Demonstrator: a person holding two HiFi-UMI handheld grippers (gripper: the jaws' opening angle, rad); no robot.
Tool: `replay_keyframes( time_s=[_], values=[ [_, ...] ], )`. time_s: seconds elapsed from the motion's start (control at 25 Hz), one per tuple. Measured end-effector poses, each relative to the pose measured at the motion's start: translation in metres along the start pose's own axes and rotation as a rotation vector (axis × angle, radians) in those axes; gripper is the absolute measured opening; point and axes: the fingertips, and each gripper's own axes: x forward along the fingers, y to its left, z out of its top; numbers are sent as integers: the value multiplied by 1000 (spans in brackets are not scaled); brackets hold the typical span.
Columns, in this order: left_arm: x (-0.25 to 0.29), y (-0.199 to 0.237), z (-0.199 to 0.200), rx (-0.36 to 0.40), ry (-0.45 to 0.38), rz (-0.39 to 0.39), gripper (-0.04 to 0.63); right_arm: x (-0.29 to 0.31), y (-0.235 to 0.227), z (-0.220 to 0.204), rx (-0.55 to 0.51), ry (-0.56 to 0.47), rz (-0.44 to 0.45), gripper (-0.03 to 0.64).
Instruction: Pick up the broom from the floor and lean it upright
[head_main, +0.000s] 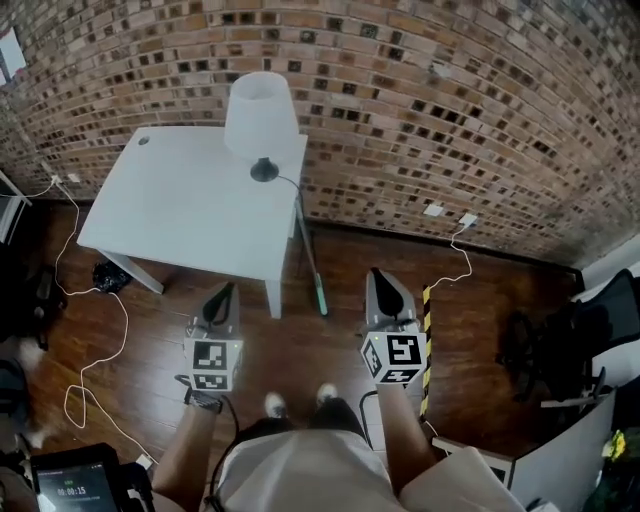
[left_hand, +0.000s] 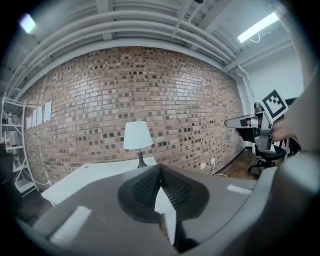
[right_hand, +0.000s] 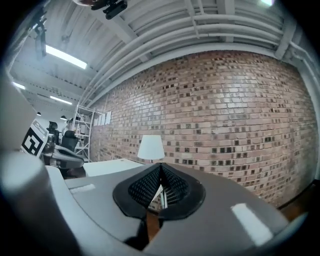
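Observation:
The broom is a thin dark stick with a green lower end. It stands tilted on the wood floor with its top against the right edge of the white table. My left gripper hangs over the floor to the broom's left, shut and empty, pointing at the brick wall. To the broom's right my right gripper is also shut, with nothing in it. Neither touches the broom. In the left gripper view the pads meet at the tip, and in the right gripper view the pads do too. Neither gripper view shows the broom.
A white lamp stands at the table's far right corner, its cord running off the edge. White cables trail across the floor at the left. A yellow-and-black striped strip lies to the right, with office chairs beyond. The brick wall closes the far side.

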Motion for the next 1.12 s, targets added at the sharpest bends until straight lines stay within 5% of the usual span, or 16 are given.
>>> replay_keyframes(
  time_s=[0.56,1.12],
  values=[
    [-8,-57,47,-16,-55,-24,-2,-29,-28,35,-80,-10,41,14],
    [-16,-56,62,0,-83,-27,-2,-34,-31,31,-11,-5,27,14]
  ],
)
